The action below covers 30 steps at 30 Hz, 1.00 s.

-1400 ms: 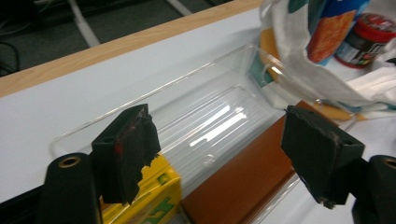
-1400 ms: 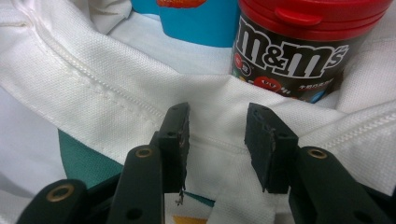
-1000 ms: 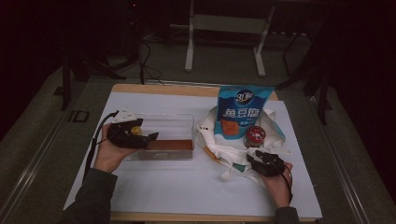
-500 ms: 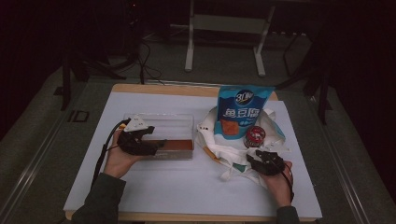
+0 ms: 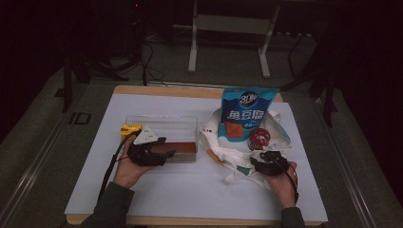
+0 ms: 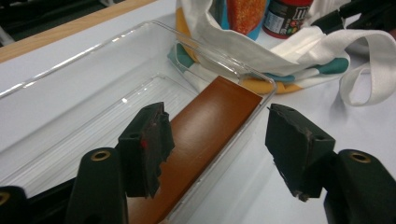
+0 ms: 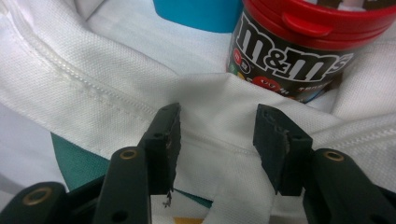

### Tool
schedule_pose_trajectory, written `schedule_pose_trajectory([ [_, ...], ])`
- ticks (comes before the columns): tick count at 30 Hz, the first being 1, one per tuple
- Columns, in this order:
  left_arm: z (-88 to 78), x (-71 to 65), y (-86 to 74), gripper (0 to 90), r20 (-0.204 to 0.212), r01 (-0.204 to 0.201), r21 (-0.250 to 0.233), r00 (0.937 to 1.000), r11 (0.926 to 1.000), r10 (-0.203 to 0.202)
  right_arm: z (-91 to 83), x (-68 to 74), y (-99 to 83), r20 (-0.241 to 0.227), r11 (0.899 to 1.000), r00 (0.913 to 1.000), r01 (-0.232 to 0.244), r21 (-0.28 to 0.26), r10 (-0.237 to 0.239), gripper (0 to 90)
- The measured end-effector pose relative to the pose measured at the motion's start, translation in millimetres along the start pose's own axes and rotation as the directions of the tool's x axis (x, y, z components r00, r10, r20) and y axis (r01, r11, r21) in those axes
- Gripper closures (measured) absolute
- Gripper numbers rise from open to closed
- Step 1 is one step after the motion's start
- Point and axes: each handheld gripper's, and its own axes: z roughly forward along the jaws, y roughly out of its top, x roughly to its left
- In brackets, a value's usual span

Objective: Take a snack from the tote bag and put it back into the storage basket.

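In the high view the bench [image 5: 199, 199] is covered by a white sheet with bare space all along its near edge and down its far-left side. The clear tray [image 5: 164, 127] lies left of centre; the brown bar [image 5: 179, 148] runs along its near wall. The left tongs [image 5: 166, 153] reach in over that near wall from the left. To the right, the white tote bag [image 5: 223, 147] sprawls just beside the tray's right end, holding a blue snack pouch [image 5: 248, 111] that stands upright and a red-lidded candy jar [image 5: 260, 138]. The right tongs [image 5: 263, 156] sit at the bag's near edge.

In the left gripper view the left tongs [image 6: 215, 144] straddle the tray's [image 6: 84, 93] near wall: one jaw inside over the brown bar [image 6: 205, 126], the other outside over bare bench. The jaws have just been closing, yet stand wide with nothing pressed. The bag [image 6: 280, 60] lies past the tray's corner.

In the right gripper view the right tongs [image 7: 217, 135] stand part open over a fold of the bag's [image 7: 93, 60] cloth; whether the pads pinch it I cannot tell. The candy jar [image 7: 299, 51] stands just beyond.
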Motion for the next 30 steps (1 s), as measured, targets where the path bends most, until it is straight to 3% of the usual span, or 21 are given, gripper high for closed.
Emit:
schedule_pose_trajectory([
  [8, 4.1, -3.6, -11.6, 43.9, 0.051, 0.000, -0.027, 0.9987, 0.9996, 0.002, -5.3, -1.9, 4.9, -0.029, 1.000, 0.9994, 0.016, -0.005, -0.017, 56.5],
  [14, 7.3, -11.7, -17.6, 46.5, 0.057, -0.039, -0.012, 0.9976, 0.9992, 0.040, -13.2, -2.1, 13.0, -0.030, 0.999, 0.9983, 0.049, -0.018, -0.050, 59.3],
  [17, 7.0, -12.8, -19.9, 49.2, 0.077, -0.027, -0.038, 0.9966, 0.9989, 0.029, -16.5, -1.4, 17.4, -0.030, 0.997, 0.9969, 0.072, -0.018, -0.072, 61.2],
  [19, 6.1, -14.7, -20.2, 49.2, 0.077, -0.042, -0.047, 0.9959, 0.9980, 0.046, -18.6, -1.1, 20.7, -0.033, 0.996, 0.9960, 0.082, -0.018, -0.082, 62.2],
  [30, 16.3, -26.1, -30.5, 50.3, 0.101, -0.068, -0.035, 0.9924, 0.9971, 0.071, -33.5, -4.4, 46.0, -0.040, 0.992, 0.9926, 0.113, -0.052, -0.115, 64.4],
])
